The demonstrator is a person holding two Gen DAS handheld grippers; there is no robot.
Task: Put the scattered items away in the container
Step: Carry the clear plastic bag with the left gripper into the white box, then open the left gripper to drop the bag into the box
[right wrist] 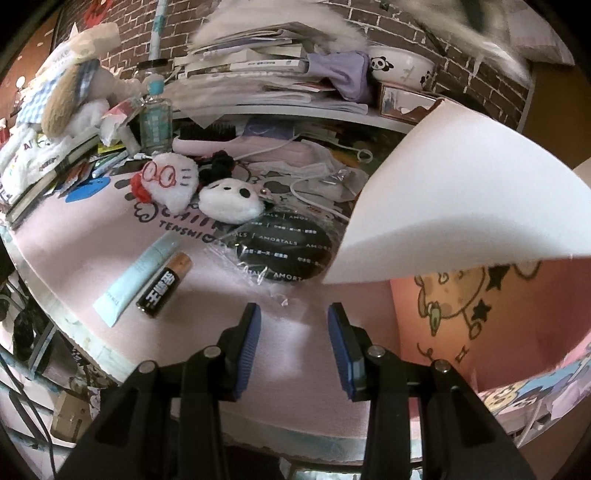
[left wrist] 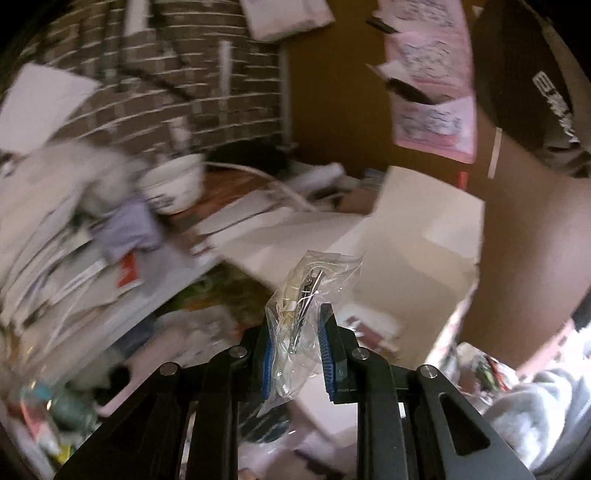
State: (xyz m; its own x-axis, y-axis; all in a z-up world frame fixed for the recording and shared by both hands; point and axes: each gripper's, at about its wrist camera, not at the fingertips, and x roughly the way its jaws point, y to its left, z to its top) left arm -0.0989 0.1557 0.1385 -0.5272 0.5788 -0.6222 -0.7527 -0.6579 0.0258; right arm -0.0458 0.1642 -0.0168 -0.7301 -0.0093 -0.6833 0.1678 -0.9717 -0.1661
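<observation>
Much clutter on pink desk mat (right wrist: 92, 236), brick wall (right wrist: 406, 22).

Both wrist views over desk (right wrist: 110, 236) (close, forward-facing)

Both views are bent by fisheye distortion, and black vignette corners are seen at every edge. The left wrist view is dim and warm in tone; heavy motion blur is smeared across it from nine to twelve o'clock, so the brick wall (left wrist: 207, 85) and the stacked papers (left wrist: 55, 251) are left streaked. Only the clear plastic bag (left wrist: 306, 314) near the centre is rendered sharply, with small glints on its folds. The right wrist view is brighter and mostly crisp. A pale glare patch is thrown on the pink mat (right wrist: 303, 332) at six o'clock, and the white sheet (right wrist: 461, 192) at three o'clock is nearly washed out. Blur is confined to twelve to one o'clock.
</observation>
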